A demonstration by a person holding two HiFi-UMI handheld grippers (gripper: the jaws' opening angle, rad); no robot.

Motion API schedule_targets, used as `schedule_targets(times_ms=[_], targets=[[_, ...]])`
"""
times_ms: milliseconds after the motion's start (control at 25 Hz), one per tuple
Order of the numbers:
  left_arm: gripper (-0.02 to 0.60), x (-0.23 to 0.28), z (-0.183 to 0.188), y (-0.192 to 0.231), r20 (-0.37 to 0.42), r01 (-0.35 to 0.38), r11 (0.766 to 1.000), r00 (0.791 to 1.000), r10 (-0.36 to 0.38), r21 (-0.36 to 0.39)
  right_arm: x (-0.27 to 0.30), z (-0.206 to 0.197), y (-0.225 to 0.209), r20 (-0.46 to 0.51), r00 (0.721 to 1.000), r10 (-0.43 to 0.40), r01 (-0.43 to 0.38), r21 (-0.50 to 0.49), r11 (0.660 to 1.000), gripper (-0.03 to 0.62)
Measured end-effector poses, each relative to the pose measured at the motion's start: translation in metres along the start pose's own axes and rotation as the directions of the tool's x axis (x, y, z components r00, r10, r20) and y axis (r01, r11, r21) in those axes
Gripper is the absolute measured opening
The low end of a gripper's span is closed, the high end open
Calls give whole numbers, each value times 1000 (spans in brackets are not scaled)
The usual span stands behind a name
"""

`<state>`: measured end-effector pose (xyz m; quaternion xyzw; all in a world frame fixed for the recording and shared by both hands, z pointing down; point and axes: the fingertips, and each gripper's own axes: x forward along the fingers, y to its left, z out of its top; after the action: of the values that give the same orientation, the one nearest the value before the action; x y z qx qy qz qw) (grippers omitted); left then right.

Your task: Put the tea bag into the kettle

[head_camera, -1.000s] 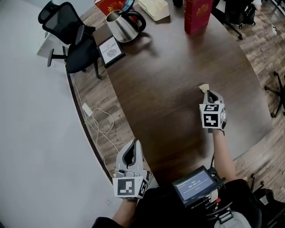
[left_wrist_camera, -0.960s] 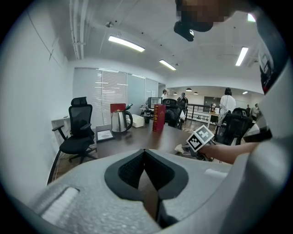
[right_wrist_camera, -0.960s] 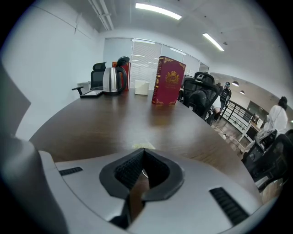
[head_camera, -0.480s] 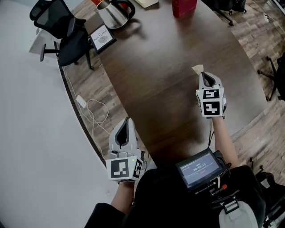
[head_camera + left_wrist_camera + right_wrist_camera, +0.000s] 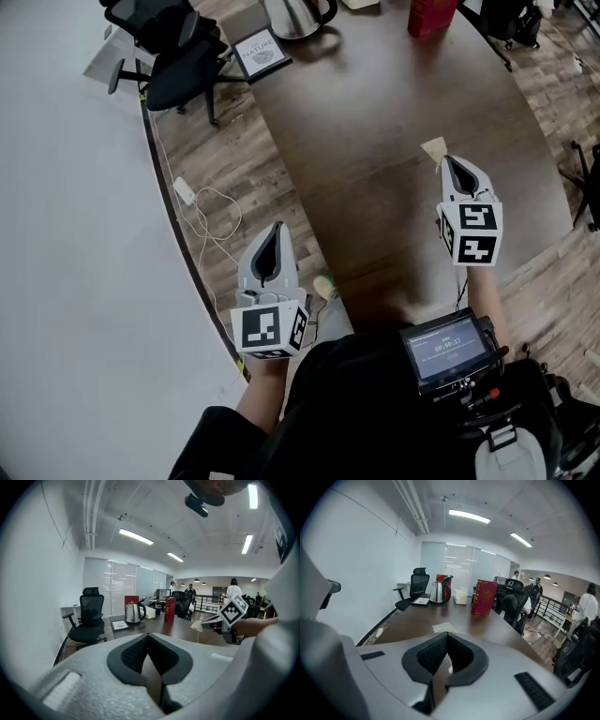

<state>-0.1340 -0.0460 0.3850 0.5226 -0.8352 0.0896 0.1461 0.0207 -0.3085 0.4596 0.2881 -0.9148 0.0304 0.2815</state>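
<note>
Looks about midway through the job. Tea bag (image 5: 433,148) in hand: pinched between the pressed-together jaws of the right gripper (image 5: 448,161), pale corner poking out past the tips, right of centre in the head view. Hangs clear of the table (image 5: 375,112) in the left gripper view.

Not yet near the kettle (image 5: 298,11), standing well apart at the top edge of the head view, at the table's far end, with a framed card (image 5: 261,52) just to its left and a red box (image 5: 431,14) further right. Lid open or not: too small to tell.

Left to do, judging from this: carry the bag across the table, bring it over the kettle's mouth, release it inside.

Right gripper reaches out over the table at the right of the frame, pointing toward the top and tipped somewhat down, marker cube nearest the person. Left gripper (image 5: 275,234) sits lower, left of centre, beside the table's edge over the floor. Points the same way, jaws closed on nothing.
</note>
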Motion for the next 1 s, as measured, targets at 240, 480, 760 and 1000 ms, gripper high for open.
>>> schedule_targets(times_ms=[240,480,760,1000], targets=[[5,-35,-10,56,19,-20,1000,1000,20,-20,-18,12,52,18,1000,-16,16,5,1000,7],[5,-66,-20,111,34,-16,999,999,17,-35,-29,22,105,31,999,-43,42,17,999,7],[5,-95,-30,159,53,-11,999,999,13,-35,-37,22,151,39,997,-72,70,41,997,6],[5,-117,-27,185,67,-34,999,997,36,-35,-41,31,178,49,997,-61,60,37,998,6]])
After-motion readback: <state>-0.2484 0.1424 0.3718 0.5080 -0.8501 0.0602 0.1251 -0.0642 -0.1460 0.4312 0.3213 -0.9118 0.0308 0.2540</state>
